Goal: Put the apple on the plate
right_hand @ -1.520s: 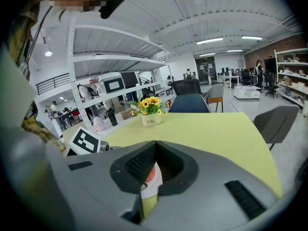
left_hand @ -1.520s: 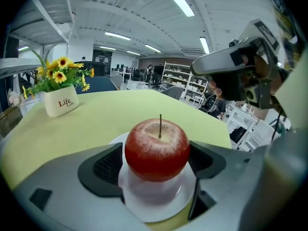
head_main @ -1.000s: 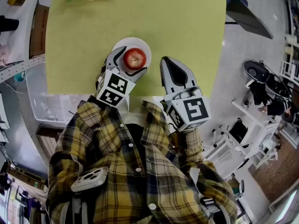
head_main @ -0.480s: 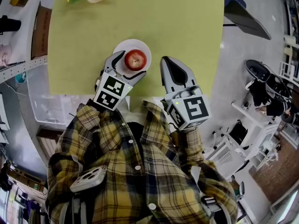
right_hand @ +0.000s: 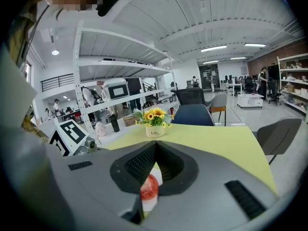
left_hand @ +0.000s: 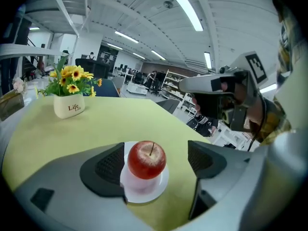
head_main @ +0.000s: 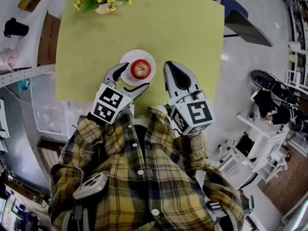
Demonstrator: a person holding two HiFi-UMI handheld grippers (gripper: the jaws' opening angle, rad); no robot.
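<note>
Plainly, the apple (left_hand: 146,159) already sits upright on the small white plate (left_hand: 144,196), stem up, just ahead of the left gripper (head_main: 134,77). That gripper's jaws are spread wide, with the apple in the gap between them but touching neither pad. One jaw lies close along the plate's rim, and I cannot tell whether it touches. The right gripper (head_main: 171,67) is pressed together on nothing, and its tip is just to the right of the plate.

The main risk, as I judge it, is in backing the left gripper out. A sideways drift could catch the rim with a jaw, slide the light plate, or tip the round apple so that it rolls off. Closing the jaws now would undo the placement. A swing from the right gripper towards its neighbour could also bump the plate.

The near edge of the green table (head_main: 192,32) runs under both gripper bodies, so the plate is not far from a drop. Ahead of the jaws the tabletop is open, and the flower pot (head_main: 103,6) stands well apart, far ahead and to the left. Straight back and up looks the safest way out.
</note>
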